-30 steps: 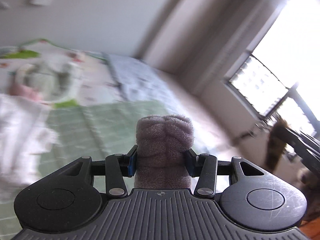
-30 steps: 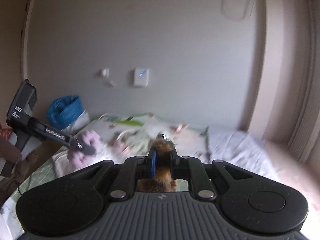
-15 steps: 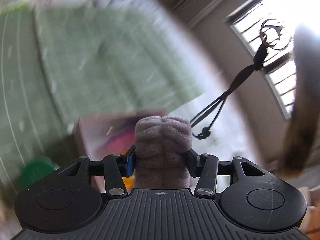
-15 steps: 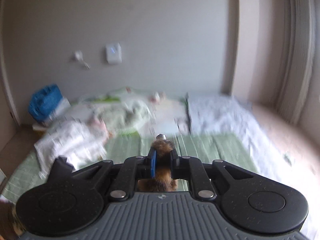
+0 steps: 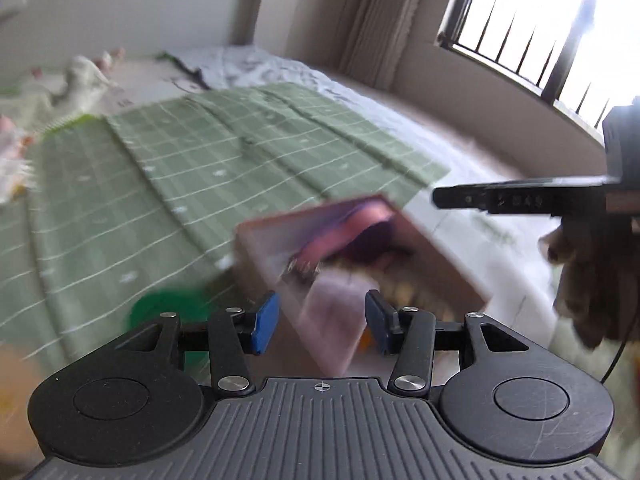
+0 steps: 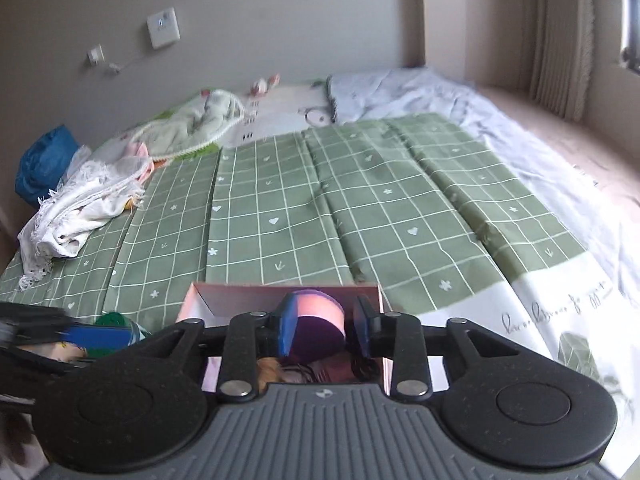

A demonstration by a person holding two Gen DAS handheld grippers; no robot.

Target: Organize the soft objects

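The green checked sheet [image 6: 320, 200] is covering the bed, and the pink box [image 6: 224, 300] is sitting at its near edge, at 6 o'clock in the right wrist view. Soft toys are already lying inside; a pink and purple one [image 6: 316, 324] is showing.

I judge that the dropping step is in hand. The right gripper [image 6: 322, 330] is opening over the box, nothing pressed between its pads. In the left view a brown furry toy [image 5: 584, 280] is hanging at 3 o'clock under the right gripper's finger, seemingly falling. The left gripper [image 5: 320, 322] is standing wide and empty, a blurred pale purple shape just in front.

Next both should be lifting away for further items.

Cursive writing on the white sheet [image 6: 552, 312] is not legible.
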